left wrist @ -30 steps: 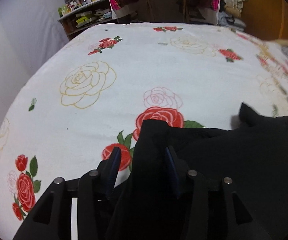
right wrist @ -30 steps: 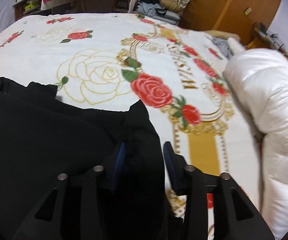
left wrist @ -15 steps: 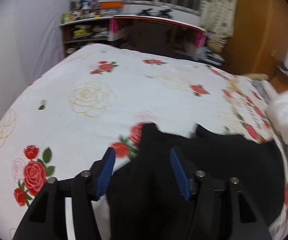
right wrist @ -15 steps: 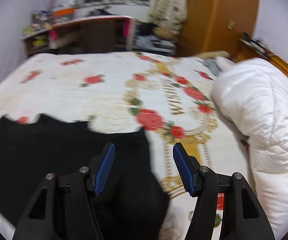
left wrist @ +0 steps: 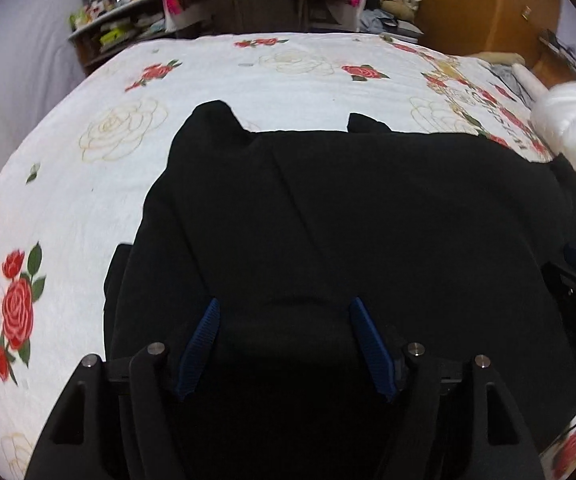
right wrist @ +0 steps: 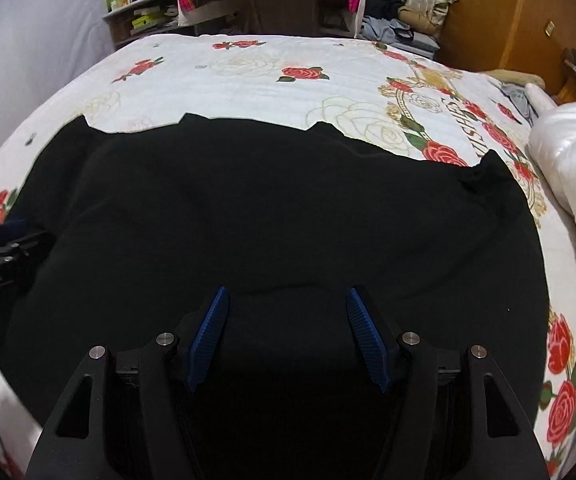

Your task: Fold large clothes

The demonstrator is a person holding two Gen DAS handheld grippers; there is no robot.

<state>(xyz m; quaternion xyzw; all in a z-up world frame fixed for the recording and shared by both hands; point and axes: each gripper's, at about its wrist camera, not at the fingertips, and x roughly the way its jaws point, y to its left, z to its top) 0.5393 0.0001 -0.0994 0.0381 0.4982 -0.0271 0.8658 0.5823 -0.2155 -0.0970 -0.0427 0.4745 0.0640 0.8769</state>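
Two hand-held grippers are ours: our left hand-held gripper [left wrist: 283, 346] has its blue pads [left wrist: 201, 346] spread wide with nothing between them, poised above the near part of the black garment [left wrist: 348, 216]. Our right hand-held gripper [right wrist: 288, 338] is likewise spread wide and grips nothing, over the same cloth [right wrist: 271, 208]. We see the garment lying spread out on the rose-printed bedspread [right wrist: 271, 80], its far edge uneven. Beside it on the right we see a white duvet [right wrist: 572, 168]. Beyond the bed stands a cluttered shelf [left wrist: 115, 28].
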